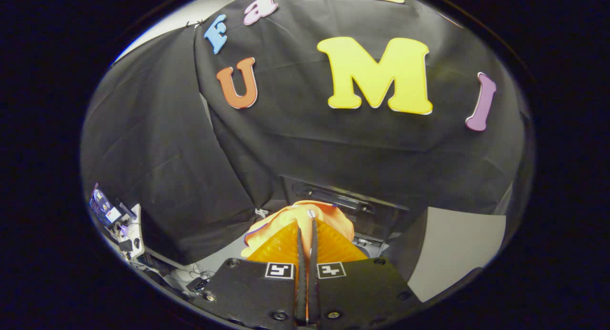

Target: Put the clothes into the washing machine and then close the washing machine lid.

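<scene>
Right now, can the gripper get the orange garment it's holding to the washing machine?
Probably yes. The gripper has its fingers closed on the orange garment, and the washing machine sits just beyond them against the black cloth wall, with nothing visible between. Whether its lid is open is unclear.

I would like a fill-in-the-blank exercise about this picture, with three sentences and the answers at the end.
1. The tongs are shut on an ____ garment.
2. The garment bunches around and just beyond the ____ of the tongs.
3. The washing machine is beyond the garment, in front of the ____ cloth wall.

Missing words: orange; tips; black
</scene>
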Action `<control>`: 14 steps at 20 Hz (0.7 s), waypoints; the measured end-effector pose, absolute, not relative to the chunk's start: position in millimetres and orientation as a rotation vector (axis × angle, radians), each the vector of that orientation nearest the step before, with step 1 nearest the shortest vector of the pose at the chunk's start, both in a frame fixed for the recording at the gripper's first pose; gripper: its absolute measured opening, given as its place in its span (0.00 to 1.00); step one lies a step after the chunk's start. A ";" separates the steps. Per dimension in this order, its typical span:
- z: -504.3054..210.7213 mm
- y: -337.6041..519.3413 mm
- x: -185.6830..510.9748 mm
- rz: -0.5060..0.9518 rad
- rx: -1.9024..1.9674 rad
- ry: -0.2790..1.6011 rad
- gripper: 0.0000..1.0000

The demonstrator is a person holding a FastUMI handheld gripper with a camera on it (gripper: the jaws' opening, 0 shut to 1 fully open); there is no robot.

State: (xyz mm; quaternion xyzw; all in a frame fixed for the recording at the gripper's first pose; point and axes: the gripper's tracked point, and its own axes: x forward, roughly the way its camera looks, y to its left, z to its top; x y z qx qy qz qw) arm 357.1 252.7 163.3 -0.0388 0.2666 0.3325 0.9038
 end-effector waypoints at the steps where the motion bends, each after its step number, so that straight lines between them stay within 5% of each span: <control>1: 157.3 258.8 358.3 0.691 -0.086 0.557 0.05; 14: 45.1 302.7 398.1 0.649 -0.105 0.660 0.05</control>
